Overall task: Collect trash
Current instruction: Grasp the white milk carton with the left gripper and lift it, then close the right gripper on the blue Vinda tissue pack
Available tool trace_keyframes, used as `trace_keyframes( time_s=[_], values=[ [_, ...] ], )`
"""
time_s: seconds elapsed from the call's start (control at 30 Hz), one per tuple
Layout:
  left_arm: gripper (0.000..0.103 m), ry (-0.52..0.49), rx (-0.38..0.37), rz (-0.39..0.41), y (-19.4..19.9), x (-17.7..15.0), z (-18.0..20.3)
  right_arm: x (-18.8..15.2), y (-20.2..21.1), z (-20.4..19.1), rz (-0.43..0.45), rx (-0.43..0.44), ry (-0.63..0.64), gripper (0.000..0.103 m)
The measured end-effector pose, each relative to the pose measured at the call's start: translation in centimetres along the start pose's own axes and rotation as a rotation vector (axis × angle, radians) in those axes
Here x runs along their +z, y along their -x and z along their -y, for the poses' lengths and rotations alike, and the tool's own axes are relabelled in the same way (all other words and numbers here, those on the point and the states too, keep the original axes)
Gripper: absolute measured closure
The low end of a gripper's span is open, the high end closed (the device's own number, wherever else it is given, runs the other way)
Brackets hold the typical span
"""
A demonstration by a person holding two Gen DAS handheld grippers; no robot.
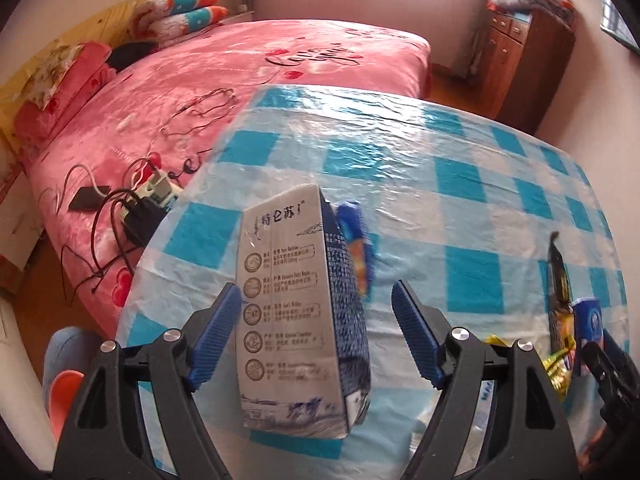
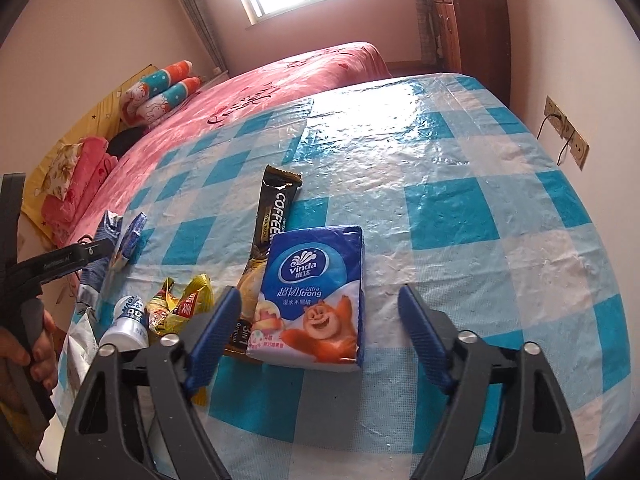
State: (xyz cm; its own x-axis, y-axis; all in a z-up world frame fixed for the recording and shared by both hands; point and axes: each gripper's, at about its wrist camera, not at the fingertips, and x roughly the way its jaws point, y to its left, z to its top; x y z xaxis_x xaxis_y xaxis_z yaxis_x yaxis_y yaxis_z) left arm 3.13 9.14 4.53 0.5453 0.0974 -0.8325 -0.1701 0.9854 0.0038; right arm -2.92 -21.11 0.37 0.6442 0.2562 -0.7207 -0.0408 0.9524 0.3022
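Checked blue tablecloth [image 2: 460,216] fills both views. Our left gripper [image 1: 316,328] gapes around the milk carton [image 1: 296,312] at frame centre, unpinched; our right gripper [image 2: 320,336] spreads before the tissue pack [image 2: 316,296]. We should centre each, then squeeze gently.

Beyond your blue-and-white checked plastic-covered surface [image 2: 460,208] lies a bed with a pink heart-printed cover [image 1: 248,68]. Rolled cartoon pillows [image 1: 184,8] sit at its far left, a tangle of black cables and chargers [image 1: 136,208] near its edge, and a brown wooden cabinet [image 1: 520,56] stands far right.
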Motion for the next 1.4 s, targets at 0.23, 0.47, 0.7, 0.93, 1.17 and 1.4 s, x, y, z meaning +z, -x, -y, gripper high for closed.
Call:
trace_keyframes(
  time_s=[0.23,0.47,0.7,0.93,1.17,1.4],
  values=[
    [0.025,0.042,-0.031,0.011,0.6,-0.5,-1.5,0.1,-0.1,0.0,-0.005,-0.014,0.013,0.032],
    [0.025,0.077,0.027,0.038,1.2,-1.4,-2.4,0.2,-0.3,-0.2,-0.013,-0.009,0.032,0.025],
    [0.024,0.132,0.028,0.011,0.4,-1.5,-2.9,0.1,-0.4,-0.6,-0.017,-0.017,0.046,0.023],
    [0.028,0.196,-0.035,-0.022,-1.7,-1.7,-3.2,0.0,-0.3,-0.9,-0.018,-0.031,0.056,0.034],
    [0.030,0.173,-0.037,0.005,-0.8,-2.6,-3.2,0.0,-0.1,-0.1,-0.015,-0.008,0.037,0.050],
    [0.034,0.121,-0.072,0.038,1.6,-4.1,-3.5,-0.2,0.3,0.7,-0.008,0.035,0.008,0.051]
  ],
)
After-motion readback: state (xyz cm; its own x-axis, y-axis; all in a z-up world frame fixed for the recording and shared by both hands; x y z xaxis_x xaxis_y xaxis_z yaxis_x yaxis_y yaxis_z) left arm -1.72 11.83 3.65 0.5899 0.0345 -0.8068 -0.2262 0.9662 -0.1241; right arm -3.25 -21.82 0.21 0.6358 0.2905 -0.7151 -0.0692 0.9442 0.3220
